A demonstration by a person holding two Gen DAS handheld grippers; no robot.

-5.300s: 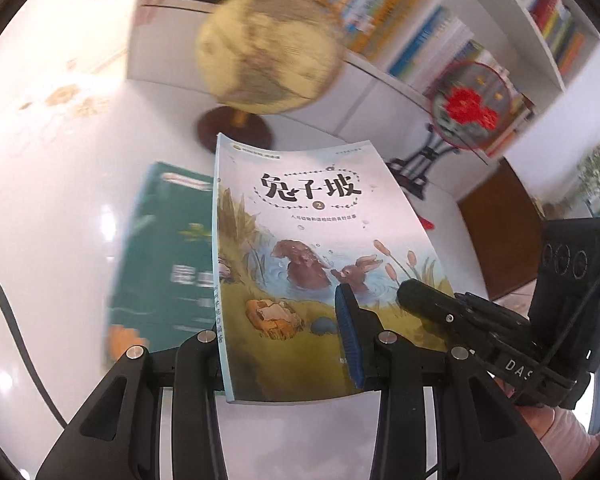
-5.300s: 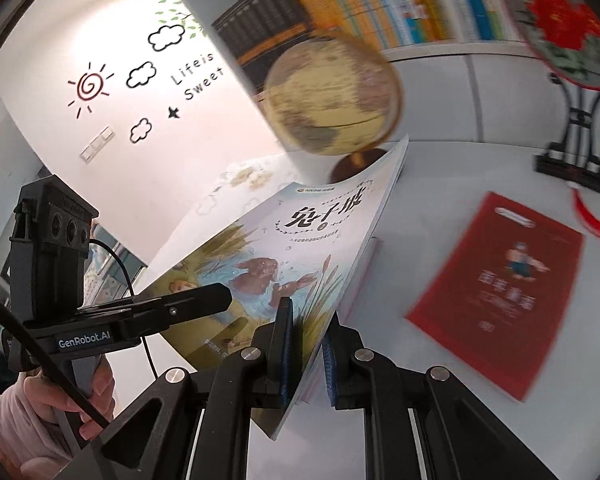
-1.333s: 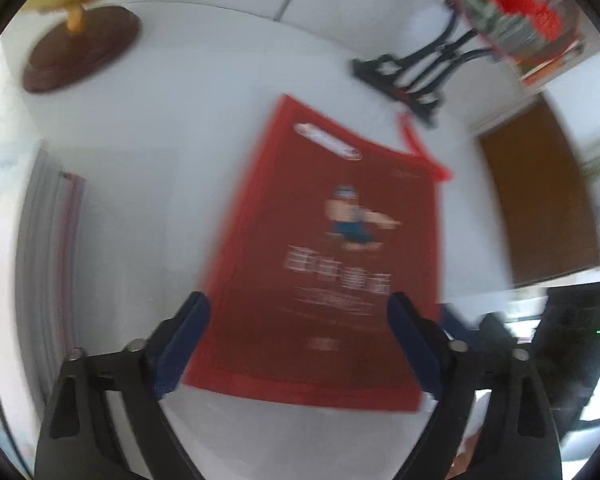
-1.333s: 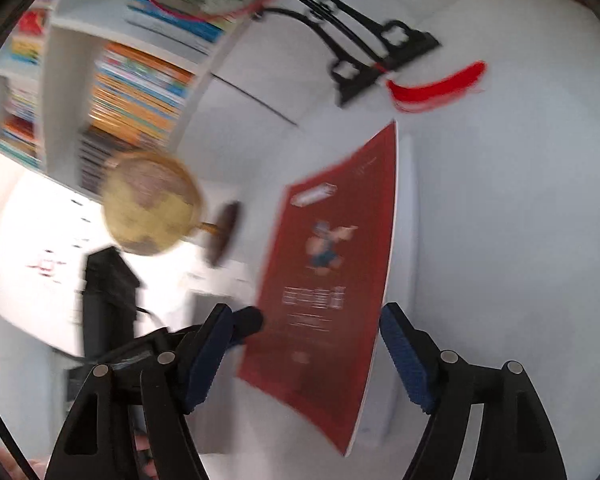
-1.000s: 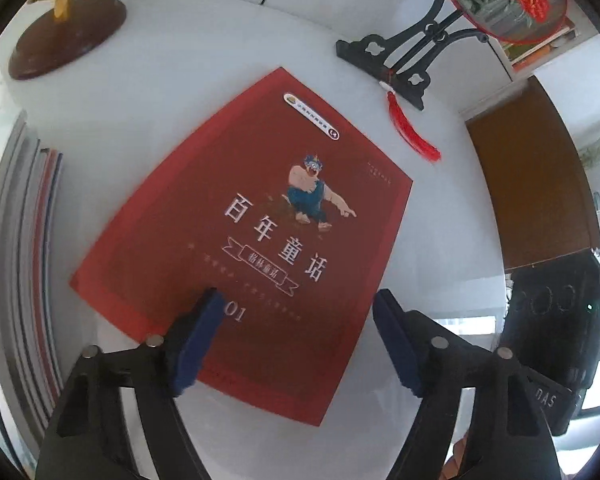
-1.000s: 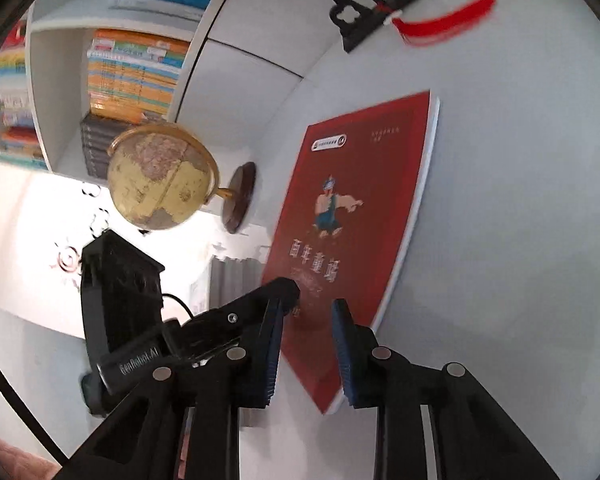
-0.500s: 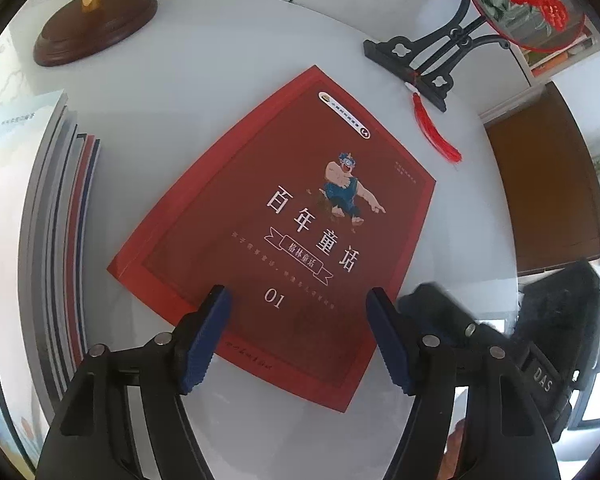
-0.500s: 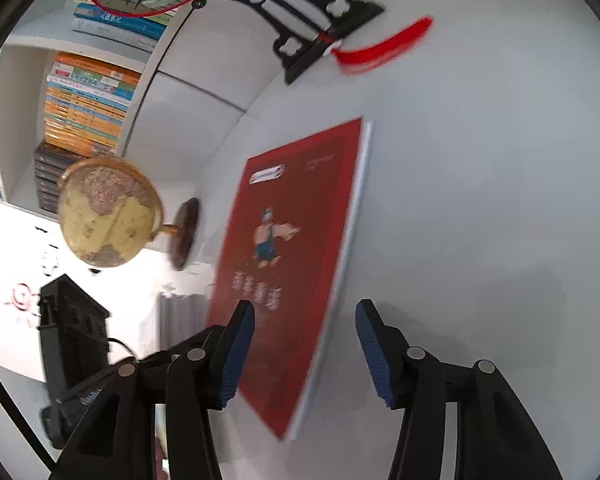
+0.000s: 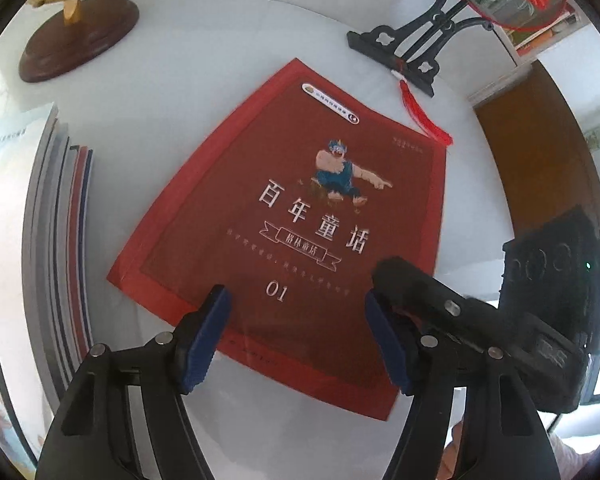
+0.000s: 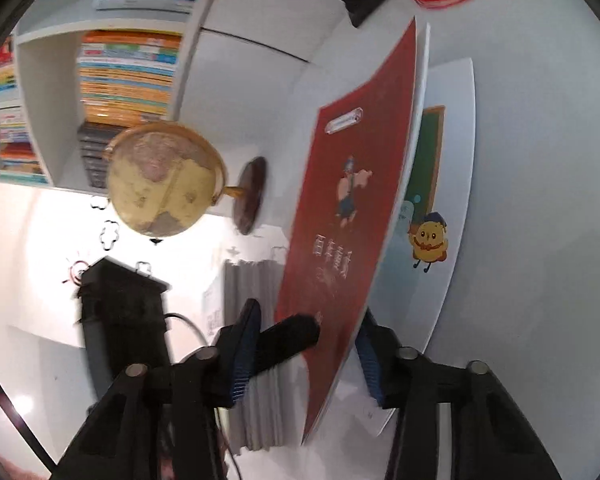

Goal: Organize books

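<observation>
The left claw (image 9: 296,336) hangs released over the near edge of the thin red paperback book (image 9: 300,220), its blue pads astride the cover and touching nothing; its jaws have just eased slightly narrower. The right claw (image 10: 304,356) comes in at the book's near right corner; its jaws have just been closing, and the book's corner lies between them, but a gap shows beside the left pad, so I judge it not yet clenched. The book lies on the white worktop (image 9: 204,72), cover up, in the middle of the left view. In the right view a pale sheet with a yellow chick cartoon (image 10: 428,240) shows beyond its edge; whether that belongs to the book I cannot tell.

The book looks light, slim and floppy, with a smooth, glossy cover, so it will likely sag if pinched at one corner and slide on the slick worktop. A hold on the spine side or the middle of a long edge, with the other claw steadying, should serve better; the corner could crease.

At near left sits a stack of thin books (image 9: 56,240), the likely destination. Farther off stand a yellowed globe on a brown wooden base (image 10: 164,180) and a black fan stand with a red tassel (image 9: 400,52); farthest, a white bookshelf (image 10: 128,72).
</observation>
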